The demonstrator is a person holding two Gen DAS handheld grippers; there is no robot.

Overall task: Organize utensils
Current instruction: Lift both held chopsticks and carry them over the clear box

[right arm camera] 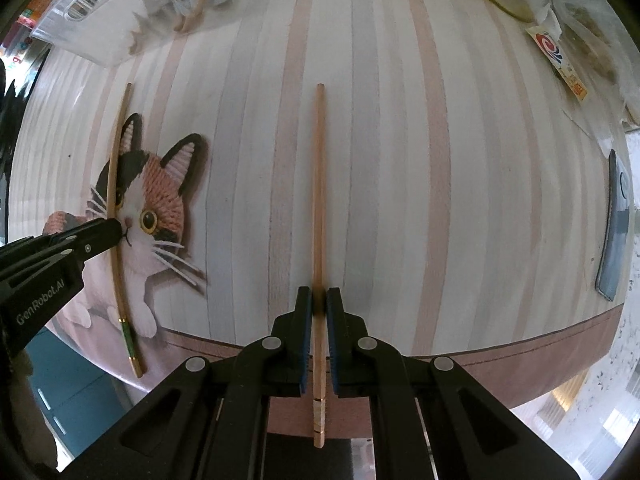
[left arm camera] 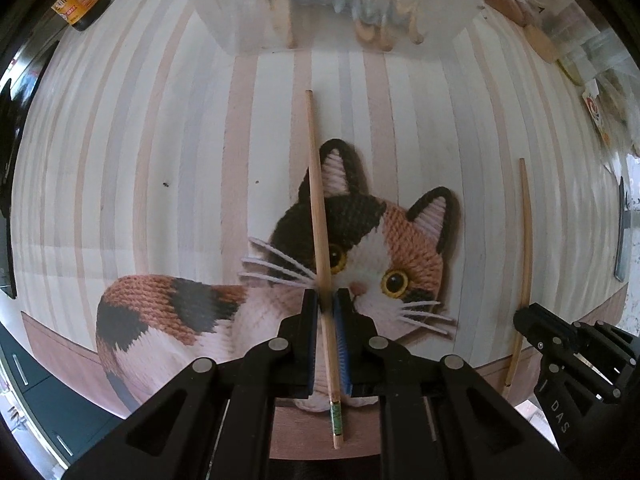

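- Left gripper [left arm camera: 329, 300]: jaws nearly closed, blue pads clamped on a chopstick with a green band [left arm camera: 322, 248] near its thick end. Pointing down at the table.
- Right gripper [right arm camera: 319, 300]: same posture, jaws nearly closed on a second, plain chopstick [right arm camera: 319, 200], also gripped towards the thick end.
- Landmark: the knitted-cat picture [left arm camera: 360, 240] on the striped table mat [left arm camera: 160, 160]. The green-banded chopstick lies across the cat's face; the plain one runs parallel to it, well apart on the cat's right, over bare stripes.
- Long axes: both sticks run straight away from their grippers, thin tips pointing to the far side of the mat. Whether they rest on the mat or are just lifted, I cannot tell.
- Clear plastic utensil box [left arm camera: 248, 12] stands beyond the cat's ears, directly past the tip of the green-banded stick; wooden utensils show dimly inside.
- Key relation: the box lies ahead along the sticks' axes, in line with the left gripper and off to the left of the right one. Judgement: left hand is nearer; right must cross over towards the cat.
- Risk: gripped near one end, the long tips may swing or catch the box wall.
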